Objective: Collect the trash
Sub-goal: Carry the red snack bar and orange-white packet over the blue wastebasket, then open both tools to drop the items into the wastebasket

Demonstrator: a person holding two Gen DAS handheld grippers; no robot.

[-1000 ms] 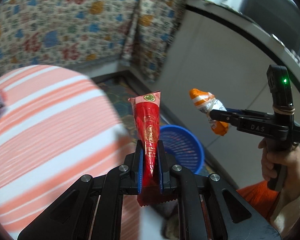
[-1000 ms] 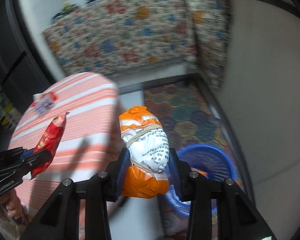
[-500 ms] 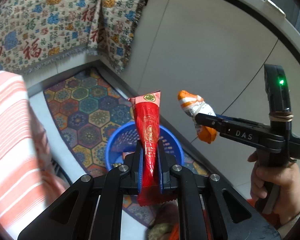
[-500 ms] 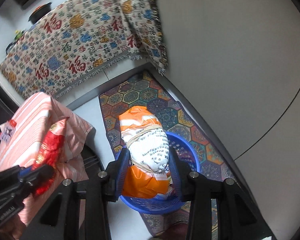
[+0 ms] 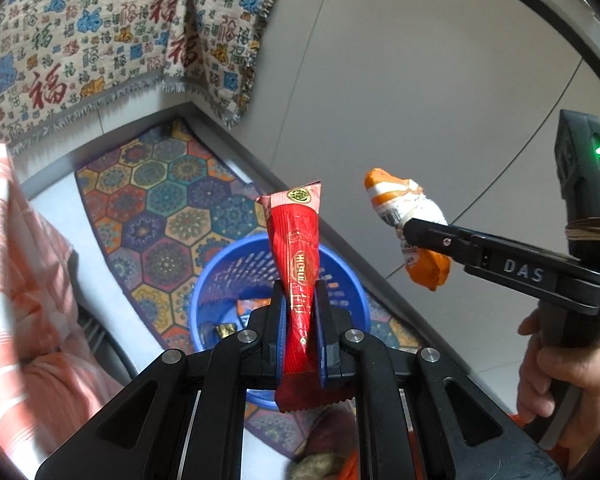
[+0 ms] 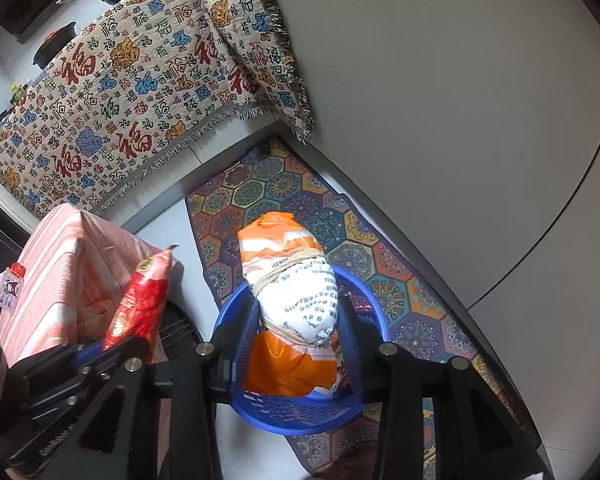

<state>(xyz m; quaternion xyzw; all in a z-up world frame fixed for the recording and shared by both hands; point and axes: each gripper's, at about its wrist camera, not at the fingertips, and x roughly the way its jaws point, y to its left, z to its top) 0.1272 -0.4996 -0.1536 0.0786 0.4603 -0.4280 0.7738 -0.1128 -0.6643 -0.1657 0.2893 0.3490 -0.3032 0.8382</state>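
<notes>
A: What has the left tool (image 5: 300,312) got?
B: It's clamped on a red wrapper (image 5: 298,248), which sticks up past its tips, above the blue basket (image 5: 216,280).
A: And the right tool (image 6: 300,320)?
B: Clamped on an orange-white bundle (image 6: 296,296), with the basket just beyond and below, on the rug (image 6: 284,188).

Two tongs, each holding one piece of trash: one red wrapper (image 5: 298,264) at centre, one orange-and-white bundle (image 6: 296,300). One blue basket (image 5: 216,280) low in the frame, one patterned rug (image 6: 300,196), one striped table (image 6: 60,264) at left.
</notes>
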